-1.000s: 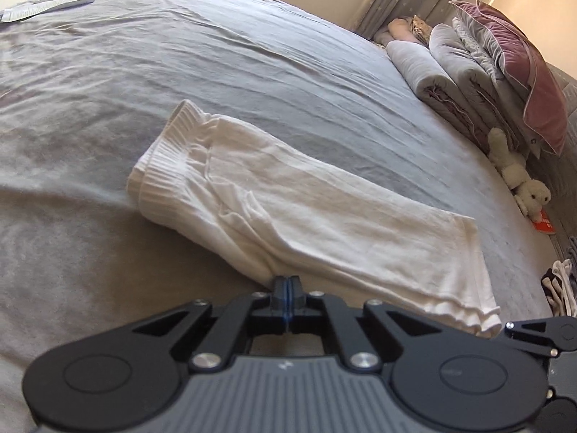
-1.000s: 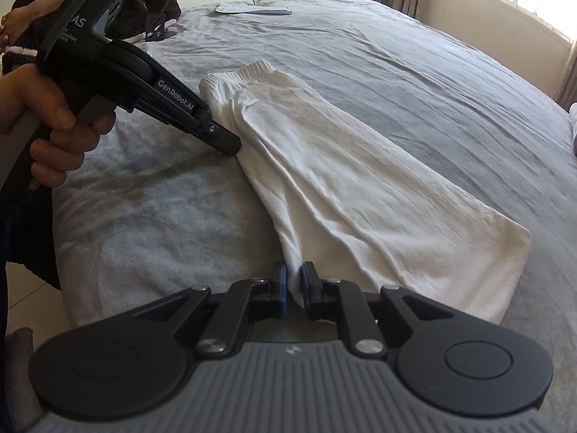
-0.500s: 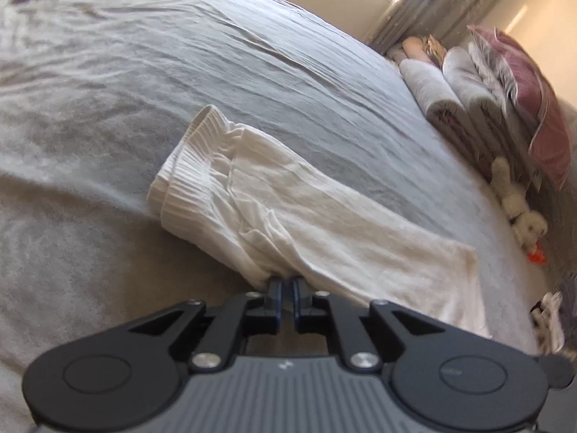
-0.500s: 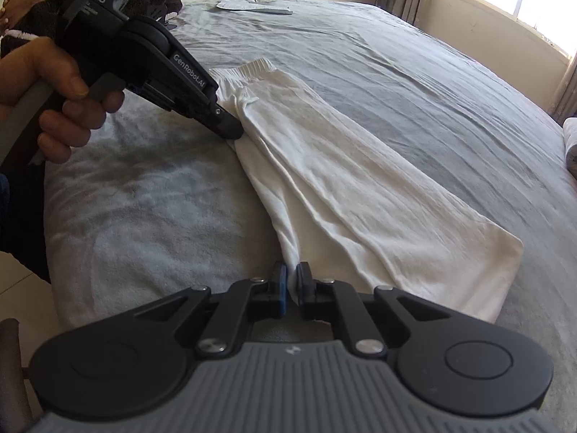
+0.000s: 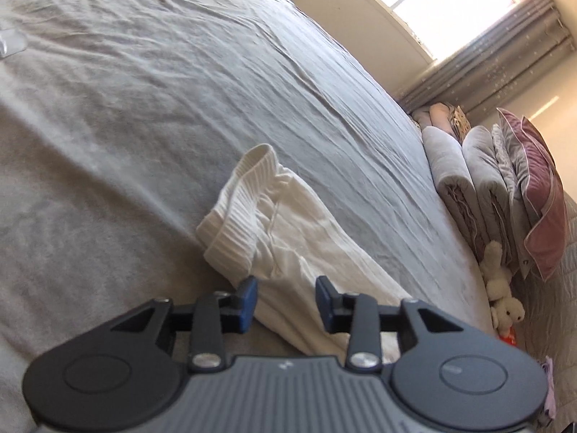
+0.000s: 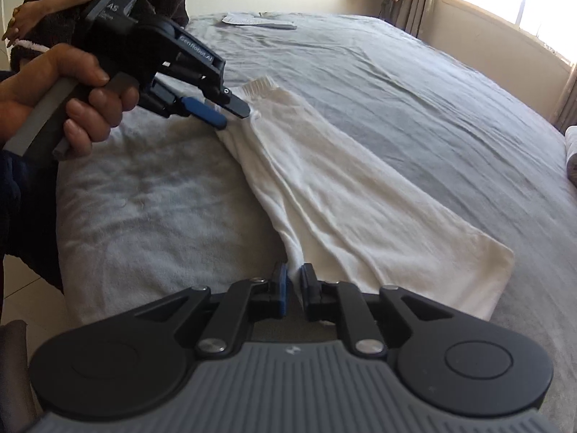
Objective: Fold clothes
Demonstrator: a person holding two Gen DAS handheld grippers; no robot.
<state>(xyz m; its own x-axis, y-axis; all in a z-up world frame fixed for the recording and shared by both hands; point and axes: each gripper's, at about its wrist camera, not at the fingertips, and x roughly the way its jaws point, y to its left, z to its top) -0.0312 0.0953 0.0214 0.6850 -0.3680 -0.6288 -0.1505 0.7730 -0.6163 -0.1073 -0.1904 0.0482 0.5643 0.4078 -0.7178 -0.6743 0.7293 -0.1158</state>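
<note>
White pants, soft limp light ribbed knit folded lengthwise into a long strip, lie mid-frame on the grey bed, best gripped at waistband or hem corners; left gripper gapes wide, empty, by the waistband; right gripper pinches the near edge fold.

White trousers are lying folded lengthwise on a grey bed. The right tool is pinching their near edge. The left tool, held in a hand, is hovering spread apart by the waistband.
</note>
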